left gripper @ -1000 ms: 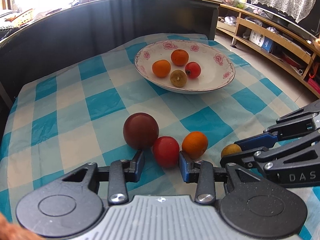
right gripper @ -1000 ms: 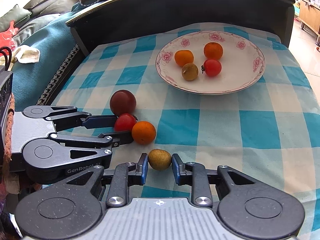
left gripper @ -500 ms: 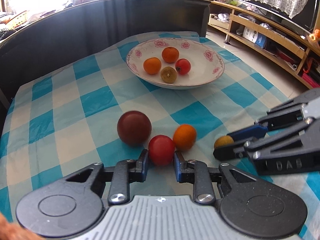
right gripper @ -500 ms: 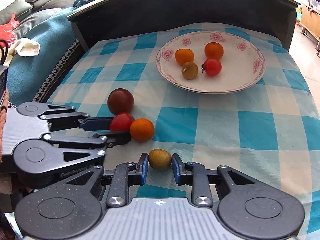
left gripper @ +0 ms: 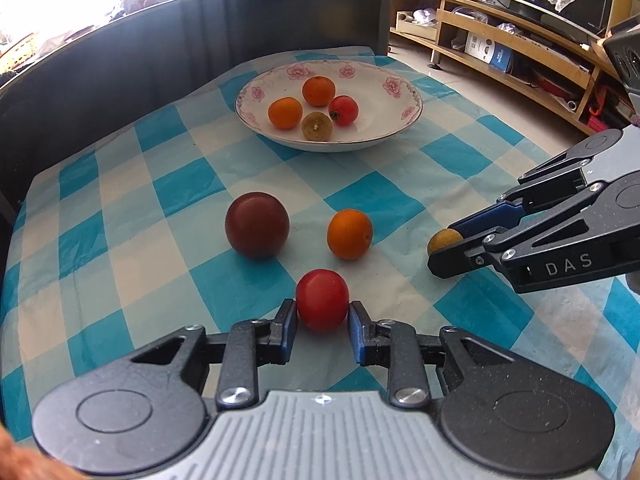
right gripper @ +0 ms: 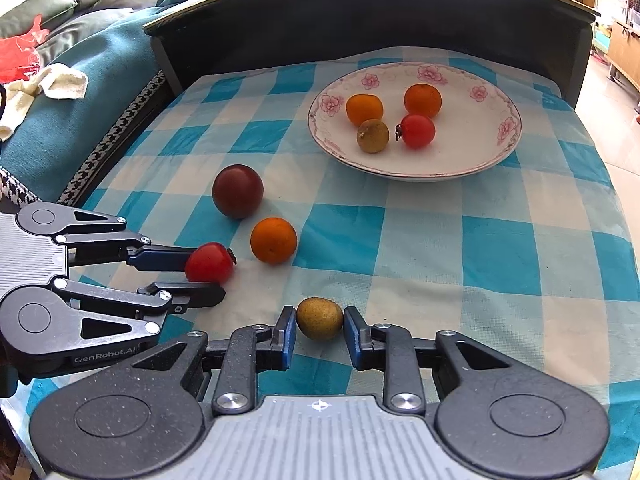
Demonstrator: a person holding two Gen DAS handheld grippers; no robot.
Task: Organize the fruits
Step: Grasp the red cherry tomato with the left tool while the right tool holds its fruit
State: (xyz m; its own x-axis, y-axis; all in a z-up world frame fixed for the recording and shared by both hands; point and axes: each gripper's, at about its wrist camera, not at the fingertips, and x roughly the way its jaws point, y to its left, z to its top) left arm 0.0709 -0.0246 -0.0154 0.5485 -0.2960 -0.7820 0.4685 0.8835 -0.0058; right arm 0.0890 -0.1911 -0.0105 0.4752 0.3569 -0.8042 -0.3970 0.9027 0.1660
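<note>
My left gripper is shut on a red tomato and holds it above the checked cloth; it also shows in the right wrist view. My right gripper is shut on a small brown-green fruit, also seen in the left wrist view. A dark red plum and an orange lie loose on the cloth. A white flowered plate farther back holds two oranges, a red tomato and a brown-green fruit.
The blue and white checked cloth covers the table. A dark curved wall rises behind the plate. Wooden shelves stand at the right, a teal sofa at the left.
My left gripper closed on the red tomato and drew it up and back, away from the plum and orange. My right gripper stays shut on the brown-green fruit.
</note>
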